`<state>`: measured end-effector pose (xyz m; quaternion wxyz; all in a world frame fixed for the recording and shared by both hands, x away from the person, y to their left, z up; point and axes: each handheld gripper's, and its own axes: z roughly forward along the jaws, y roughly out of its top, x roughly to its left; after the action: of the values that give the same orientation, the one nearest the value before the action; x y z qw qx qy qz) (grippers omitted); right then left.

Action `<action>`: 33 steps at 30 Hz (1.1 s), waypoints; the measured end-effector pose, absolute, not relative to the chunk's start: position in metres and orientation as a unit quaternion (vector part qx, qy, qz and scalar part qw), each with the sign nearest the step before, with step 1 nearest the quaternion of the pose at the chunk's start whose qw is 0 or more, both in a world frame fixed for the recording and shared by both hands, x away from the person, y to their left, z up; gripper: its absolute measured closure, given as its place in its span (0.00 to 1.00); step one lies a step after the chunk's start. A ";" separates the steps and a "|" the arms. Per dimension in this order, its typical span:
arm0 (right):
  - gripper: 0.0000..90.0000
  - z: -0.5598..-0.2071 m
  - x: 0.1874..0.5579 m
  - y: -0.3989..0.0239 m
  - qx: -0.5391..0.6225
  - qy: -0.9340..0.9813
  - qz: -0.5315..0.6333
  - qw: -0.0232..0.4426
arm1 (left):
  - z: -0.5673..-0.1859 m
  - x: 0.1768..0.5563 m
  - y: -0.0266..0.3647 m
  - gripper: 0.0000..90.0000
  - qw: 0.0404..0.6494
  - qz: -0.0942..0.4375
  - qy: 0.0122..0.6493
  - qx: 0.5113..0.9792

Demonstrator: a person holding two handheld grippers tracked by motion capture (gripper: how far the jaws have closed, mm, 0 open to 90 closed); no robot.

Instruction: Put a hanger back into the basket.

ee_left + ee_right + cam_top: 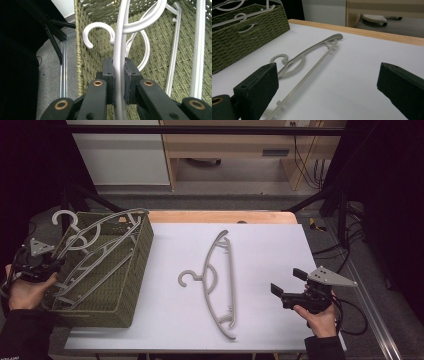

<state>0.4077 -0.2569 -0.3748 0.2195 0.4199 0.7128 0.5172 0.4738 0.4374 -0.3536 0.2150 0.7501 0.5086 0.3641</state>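
my left gripper [119, 75] is pinching the shoulder bar of a grey hanger [120, 47], which lies tilted in the green woven basket [131, 285] at the table's left, on top of another hanger [198, 50]. my right gripper [286, 285] hovers with jaws spread wide, just beside a third hanger [217, 280] lying flat on the white table [270, 250].

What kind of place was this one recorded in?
Probably a lab or workshop recording station: a white table framed by black curtains, cables trailing on the floor, and wooden furniture behind it.
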 end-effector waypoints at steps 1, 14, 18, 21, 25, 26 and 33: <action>0.05 -0.375 0.408 -0.257 0.421 0.712 0.517 0.220 | -0.355 0.473 0.438 0.91 0.213 0.361 0.510 0.751; 0.05 -0.376 0.408 -0.256 0.421 0.715 0.514 0.218 | -0.360 0.469 0.448 0.91 0.204 0.354 0.528 0.744; 0.05 -0.376 0.408 -0.254 0.420 0.716 0.512 0.219 | -0.366 0.470 0.446 0.91 0.189 0.350 0.524 0.753; 0.04 -0.376 0.408 -0.254 0.420 0.717 0.512 0.217 | -0.369 0.474 0.440 0.91 0.168 0.349 0.523 0.759; 0.04 -0.377 0.409 -0.255 0.421 0.716 0.512 0.219 | -0.373 0.480 0.436 0.90 0.153 0.327 0.526 0.770; 0.04 -0.376 0.408 -0.255 0.420 0.717 0.512 0.218 | -0.374 0.481 0.434 0.90 0.144 0.327 0.528 0.771; 0.04 -0.376 0.408 -0.255 0.419 0.718 0.511 0.219 | -0.379 0.488 0.431 0.90 0.131 0.272 0.521 0.798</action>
<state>0.4081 -0.2545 -0.3762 0.2186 0.4192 0.7180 0.5108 0.4881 0.4307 -0.3786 0.1309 0.7982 0.5211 0.2724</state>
